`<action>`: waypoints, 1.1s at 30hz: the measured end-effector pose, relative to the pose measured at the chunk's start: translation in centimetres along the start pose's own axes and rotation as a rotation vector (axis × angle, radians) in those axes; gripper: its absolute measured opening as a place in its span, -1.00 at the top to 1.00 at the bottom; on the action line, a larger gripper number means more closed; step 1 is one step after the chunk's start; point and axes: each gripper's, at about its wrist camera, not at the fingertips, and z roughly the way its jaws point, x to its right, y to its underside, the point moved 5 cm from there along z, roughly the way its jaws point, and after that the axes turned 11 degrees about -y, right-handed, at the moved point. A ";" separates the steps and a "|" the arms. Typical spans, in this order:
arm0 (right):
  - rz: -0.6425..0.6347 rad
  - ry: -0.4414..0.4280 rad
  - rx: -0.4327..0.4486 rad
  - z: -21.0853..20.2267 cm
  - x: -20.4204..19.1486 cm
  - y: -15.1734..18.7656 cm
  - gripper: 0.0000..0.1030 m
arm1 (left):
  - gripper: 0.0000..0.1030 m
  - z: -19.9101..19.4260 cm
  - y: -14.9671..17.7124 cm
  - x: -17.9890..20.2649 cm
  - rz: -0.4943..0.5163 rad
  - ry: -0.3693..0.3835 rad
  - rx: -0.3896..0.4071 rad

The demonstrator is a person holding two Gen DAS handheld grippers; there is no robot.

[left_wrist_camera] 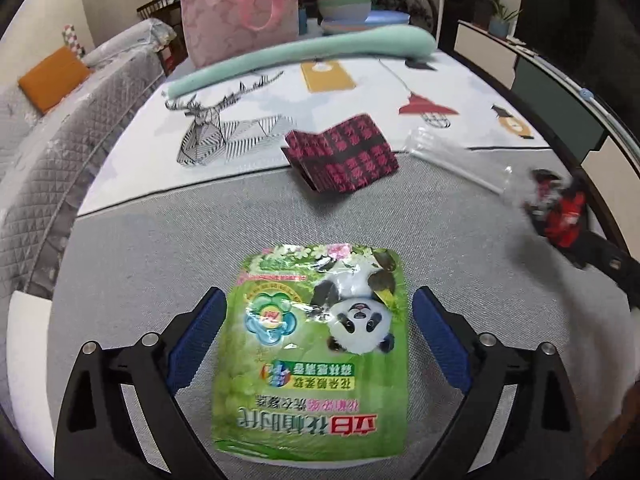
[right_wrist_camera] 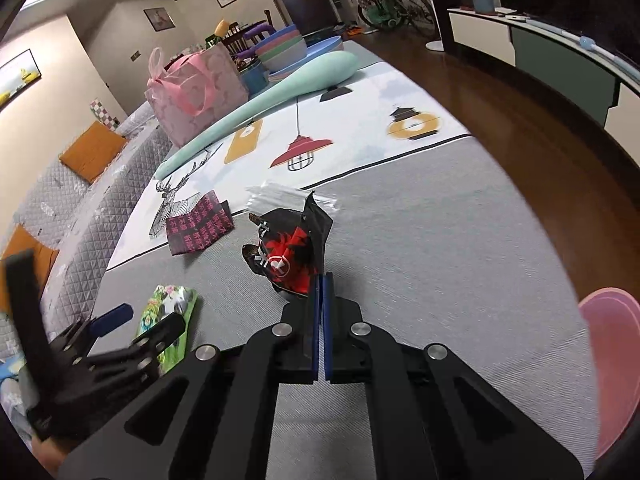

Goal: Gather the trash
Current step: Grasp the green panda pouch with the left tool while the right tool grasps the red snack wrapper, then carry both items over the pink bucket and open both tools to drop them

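The left gripper [left_wrist_camera: 320, 336] hangs wide, blue pads flanking a glossy green panda pouch [left_wrist_camera: 316, 344] lying flat on the grey woven mat [left_wrist_camera: 160, 248]. Farther off lies a folded pink-and-black wrapper [left_wrist_camera: 344, 158]. At right, the right gripper [right_wrist_camera: 322, 280] pinches a crinkled red-and-black packet [right_wrist_camera: 292, 256] above the mat.

My left wrist view sits low and close over the green panda pouch [left_wrist_camera: 316, 354], facing the pink tote bag [left_wrist_camera: 240, 12]. My right wrist view looks from further right, angled leftward. Both share the pouch, the red-and-black folded wrapper [right_wrist_camera: 199, 223] and the grey mat [right_wrist_camera: 420, 240].
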 end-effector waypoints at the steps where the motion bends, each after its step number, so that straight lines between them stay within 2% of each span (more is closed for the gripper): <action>1: 0.000 -0.001 0.000 -0.4 0.2 0.0 0.97 | -0.77 0.2 0.1 0.2 0.005 -0.006 -0.009; 4: -0.004 -0.003 0.001 -1.7 0.7 0.1 0.97 | -0.82 0.6 0.2 0.1 0.000 -0.043 -0.023; 9: -0.014 -0.009 -0.003 -3.4 1.0 0.3 0.97 | -0.72 0.8 0.4 -0.5 -0.045 0.001 -0.051; 11: -0.027 -0.015 0.000 -4.3 0.9 0.4 0.97 | -0.61 0.8 0.4 -0.8 -0.048 0.000 -0.045; 15: -0.050 -0.030 0.006 -6.3 0.7 0.3 0.97 | -0.19 0.5 0.4 -1.7 -0.061 -0.010 -0.035; 19: -0.050 -0.046 0.002 -8.4 0.8 0.0 0.97 | 0.05 0.2 0.5 -2.8 -0.074 0.000 -0.030; 26: -0.088 -0.023 0.019 -13.0 1.5 0.8 0.97 | 0.21 -2.4 0.3 -3.6 -0.073 0.018 0.035; 33: -0.103 0.014 0.040 -15.2 3.0 3.0 0.97 | 0.22 -6.5 0.7 -2.8 -0.052 0.038 0.123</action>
